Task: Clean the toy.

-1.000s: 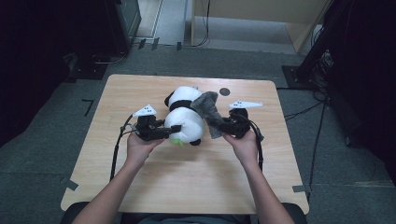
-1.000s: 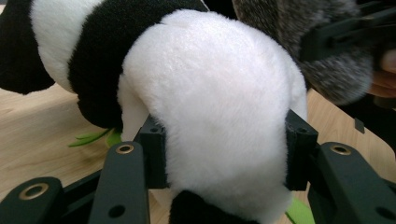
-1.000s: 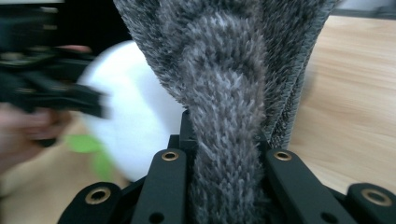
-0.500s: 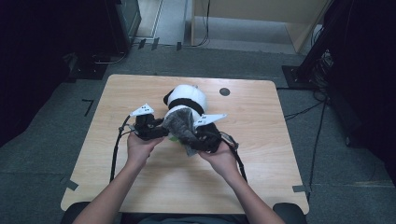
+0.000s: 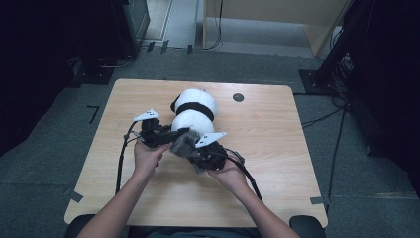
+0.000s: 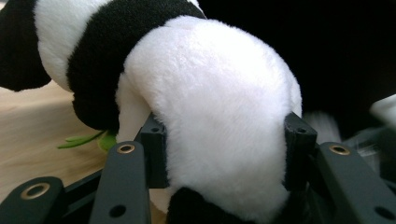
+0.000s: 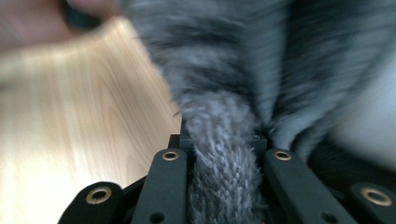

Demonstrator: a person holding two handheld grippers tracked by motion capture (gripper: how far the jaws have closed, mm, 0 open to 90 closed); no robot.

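Note:
A black-and-white plush panda [image 5: 194,110] lies on the wooden table [image 5: 277,134]. My left gripper [image 5: 163,136] is shut on the panda's white lower body [image 6: 219,121], its pads [image 6: 154,149] pressed into the fur on both sides. My right gripper [image 5: 195,151] is shut on a grey knitted garment [image 5: 184,143], bunched against the panda's near end. In the right gripper view the grey knit [image 7: 224,140] is pinched between the jaws. A small green plush sprig [image 6: 88,139] shows under the panda.
A dark round mark [image 5: 238,97] sits near the table's far edge. Cables trail from both grippers over the table toward the person. Dark equipment and cables stand on the floor around the table. Bare wood lies at right and in front.
My right gripper has moved left and toward the person, carrying the grey garment from the panda's right side to its near end. The left gripper has stayed put on the panda.

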